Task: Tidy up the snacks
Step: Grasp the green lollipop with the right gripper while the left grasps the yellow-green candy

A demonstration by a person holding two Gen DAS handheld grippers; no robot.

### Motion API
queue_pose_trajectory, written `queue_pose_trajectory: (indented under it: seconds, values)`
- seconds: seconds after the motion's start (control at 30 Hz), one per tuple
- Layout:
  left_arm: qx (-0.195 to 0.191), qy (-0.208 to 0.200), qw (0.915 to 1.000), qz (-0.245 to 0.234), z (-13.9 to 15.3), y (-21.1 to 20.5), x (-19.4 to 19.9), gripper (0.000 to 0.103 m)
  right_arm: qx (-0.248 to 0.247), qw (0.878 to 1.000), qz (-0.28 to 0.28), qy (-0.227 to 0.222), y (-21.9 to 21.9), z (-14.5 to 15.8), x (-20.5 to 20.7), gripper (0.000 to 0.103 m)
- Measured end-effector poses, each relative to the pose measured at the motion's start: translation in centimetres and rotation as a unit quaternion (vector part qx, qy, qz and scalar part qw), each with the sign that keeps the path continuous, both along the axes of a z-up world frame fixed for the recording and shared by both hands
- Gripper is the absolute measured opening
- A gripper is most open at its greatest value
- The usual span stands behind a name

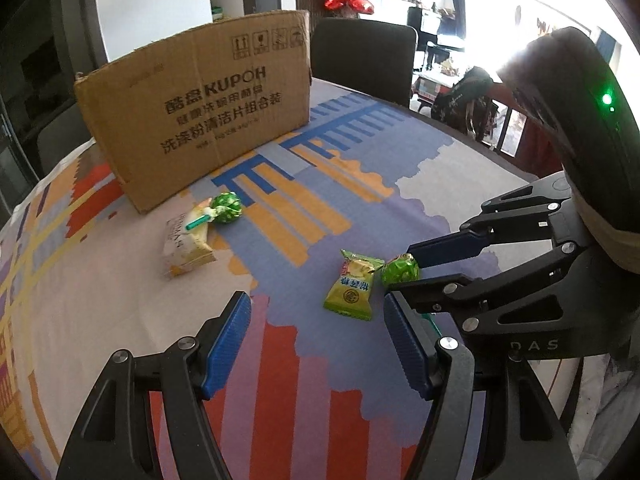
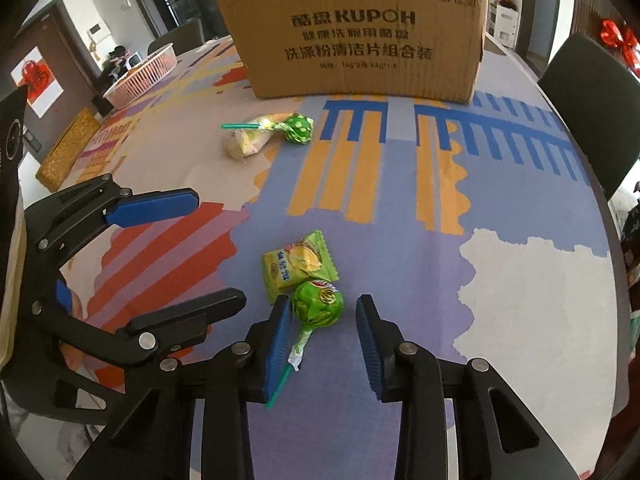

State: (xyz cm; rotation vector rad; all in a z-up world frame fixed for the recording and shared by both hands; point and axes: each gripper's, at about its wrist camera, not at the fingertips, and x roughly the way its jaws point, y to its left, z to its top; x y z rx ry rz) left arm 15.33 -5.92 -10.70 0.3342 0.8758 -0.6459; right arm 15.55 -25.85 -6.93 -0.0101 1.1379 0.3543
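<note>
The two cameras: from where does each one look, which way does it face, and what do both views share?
Left wrist: sits on the left gripper, looks forward and down over the table toward the box; own open fingers below, right gripper at right around the near lollipop.
Right wrist: sits on the right gripper, faces the box; own fingers flank the near lollipop, left gripper at left.
Shared: box, table, both lollipops, green packet, pale packet.
</note>
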Motion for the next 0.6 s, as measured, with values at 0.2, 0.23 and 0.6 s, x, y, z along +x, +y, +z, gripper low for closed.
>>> queue_pose_trajectory:
  seconds: [0.2,0.23,0.6]
  values:
    - [0.008,0.007,0.9999,-0.009,-0.6,-1.1,0.8,0.065,0.0,1.0,-0.009,-0.005,-0.7,-0.2,0.2,0.029]
    - [0.009,0.007,0.9999,-0.01,-0.6,-1.3,0.9,0.064,0.0,1.0,-0.011,-0.005,-0.8,-0.2,0.2,0.028]
    - [0.001,0.021,0.9996,-0.018,-1.2,-3.5,1.6,0.05,-0.006,0.999,-0.04,-0.007,-3.3,-0.2,0.3,0.026]
